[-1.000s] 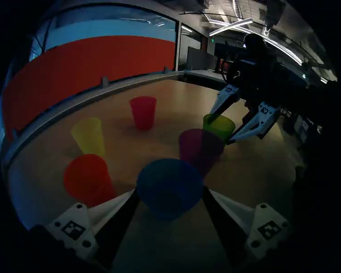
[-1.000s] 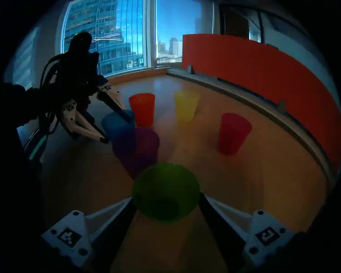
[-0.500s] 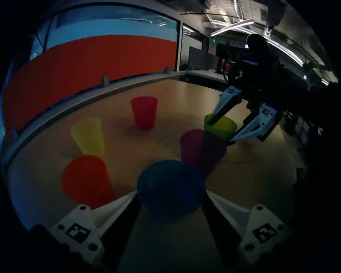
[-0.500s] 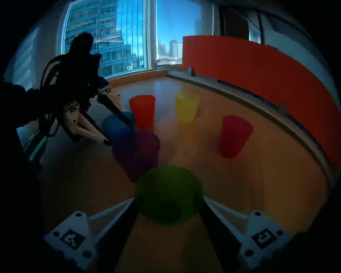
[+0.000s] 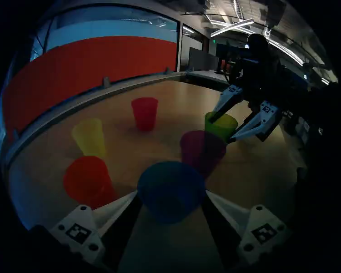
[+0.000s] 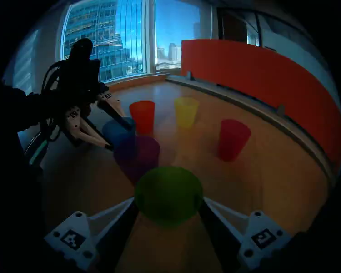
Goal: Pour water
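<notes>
**Both grippers each holding a cup, purple cup between them**

Left gripper [image 5: 171, 196]: both fingers clamped on the sides of the blue cup [image 5: 171, 182], mouth facing the camera. Right gripper [image 6: 168, 201]: fingers closed the same way on the green cup [image 6: 168, 189]. Too dark inside either cup to tell whether there is water.

Obstacles: the purple cup [image 6: 137, 157] stands on the table directly between the two held cups, just beside each. In the left gripper view it partly covers the green cup behind it. In the right gripper view it overlaps the blue cup.

Other cups, all upright and apart from one another:
- orange cup [image 6: 142, 116], close behind the blue cup
- yellow cup [image 6: 186, 111], beside the orange one, nearer the partition
- red cup [image 6: 233, 139], standing alone well toward the partition side

Open room: bare tabletop [image 6: 270, 182] to the right of the green cup in the right gripper view, up to the red cup. A raised rail [image 5: 102, 88] runs along the table's far edge below the partition.

Surface and room: light wooden table. Red partition panel [image 5: 88, 63] along one side. Large windows [image 6: 107, 41] with tall buildings and blue sky outside. Ceiling light strips [image 5: 232, 26] above a dim office area.
</notes>
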